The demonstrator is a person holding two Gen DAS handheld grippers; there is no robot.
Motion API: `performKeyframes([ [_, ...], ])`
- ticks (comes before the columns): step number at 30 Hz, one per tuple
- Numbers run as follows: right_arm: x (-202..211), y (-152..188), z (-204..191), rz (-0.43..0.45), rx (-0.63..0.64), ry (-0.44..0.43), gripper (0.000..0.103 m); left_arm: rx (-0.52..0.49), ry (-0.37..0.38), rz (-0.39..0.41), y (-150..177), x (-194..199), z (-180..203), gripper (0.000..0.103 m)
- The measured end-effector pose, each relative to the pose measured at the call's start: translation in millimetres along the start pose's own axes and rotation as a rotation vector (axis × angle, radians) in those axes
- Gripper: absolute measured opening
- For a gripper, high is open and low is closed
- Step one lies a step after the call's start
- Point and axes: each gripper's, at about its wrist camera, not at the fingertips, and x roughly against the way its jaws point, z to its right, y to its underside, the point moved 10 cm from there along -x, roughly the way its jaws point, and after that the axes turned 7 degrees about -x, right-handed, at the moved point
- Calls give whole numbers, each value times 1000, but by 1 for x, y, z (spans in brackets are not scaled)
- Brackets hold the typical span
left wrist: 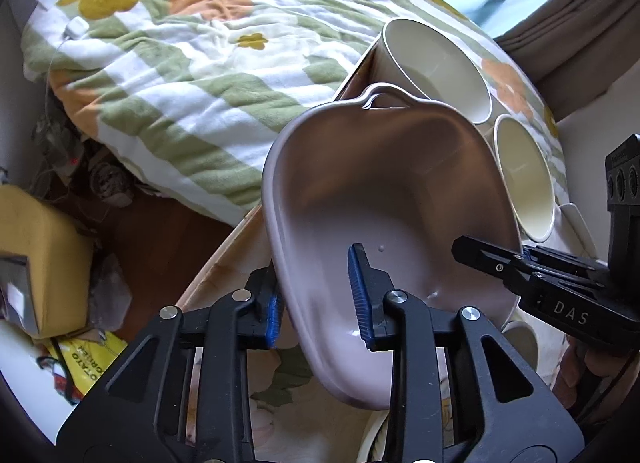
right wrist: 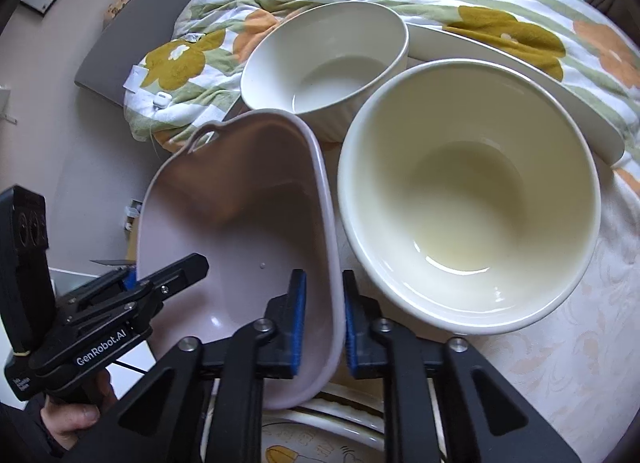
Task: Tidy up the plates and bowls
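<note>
Mauve dish [left wrist: 384,191] gripped on opposite rims by left tongs [left wrist: 318,303] and right tongs [right wrist: 324,327], long axis running away toward the cream bowls [right wrist: 468,191].

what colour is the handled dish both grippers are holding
Pale mauve-pink dish, clearest in the right wrist view.

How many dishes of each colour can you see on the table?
Pink dish: 1
Cream bowls, big and small: 2
White long plate: 1
Patterned plate at the bottom edge: 1
Total: 5
</note>
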Motion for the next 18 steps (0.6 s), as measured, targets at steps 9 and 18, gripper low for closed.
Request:
performKeyframes([
  [9,10,5,-10,37,11,-38,14,-76,-61,62,-8,27,1,26],
  [18,82,29,-19,199,18,-106,14,-155,-105,159,1,95,40,26],
])
